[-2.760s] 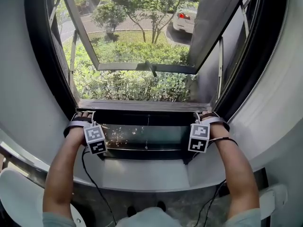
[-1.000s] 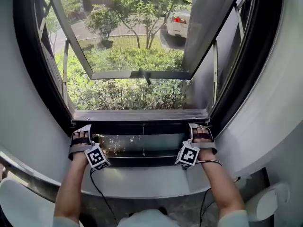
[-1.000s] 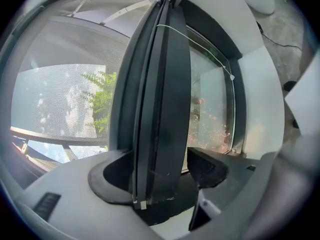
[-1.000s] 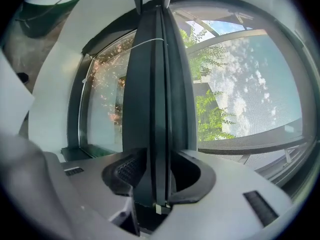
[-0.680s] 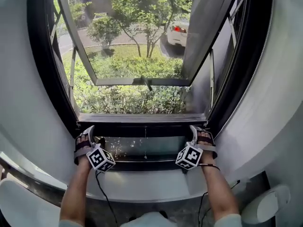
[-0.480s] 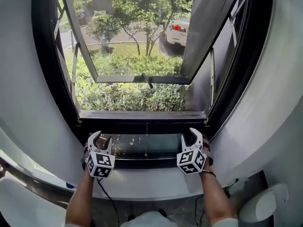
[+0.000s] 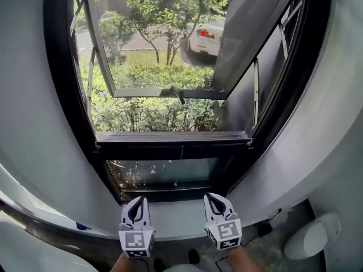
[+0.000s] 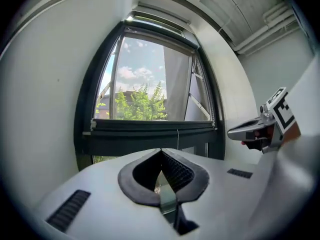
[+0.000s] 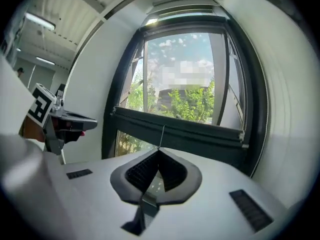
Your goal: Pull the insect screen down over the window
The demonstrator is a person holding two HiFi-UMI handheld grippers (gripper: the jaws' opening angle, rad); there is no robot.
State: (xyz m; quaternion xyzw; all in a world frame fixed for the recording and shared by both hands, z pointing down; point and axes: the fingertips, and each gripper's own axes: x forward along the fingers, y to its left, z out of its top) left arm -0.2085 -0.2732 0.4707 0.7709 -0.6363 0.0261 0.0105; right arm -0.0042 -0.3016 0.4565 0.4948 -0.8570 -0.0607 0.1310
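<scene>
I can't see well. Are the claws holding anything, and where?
Nothing is held. The left claw and the right claw are both shut and empty, apart from the window frame.

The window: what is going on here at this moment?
A person holds a gripper in each hand before an open window. The left gripper and right gripper are both shut, empty, and hang below the sill, touching nothing. The screen's dark pull bar lies across the opening just above the lower glass pane; the mesh itself cannot be made out.
</scene>
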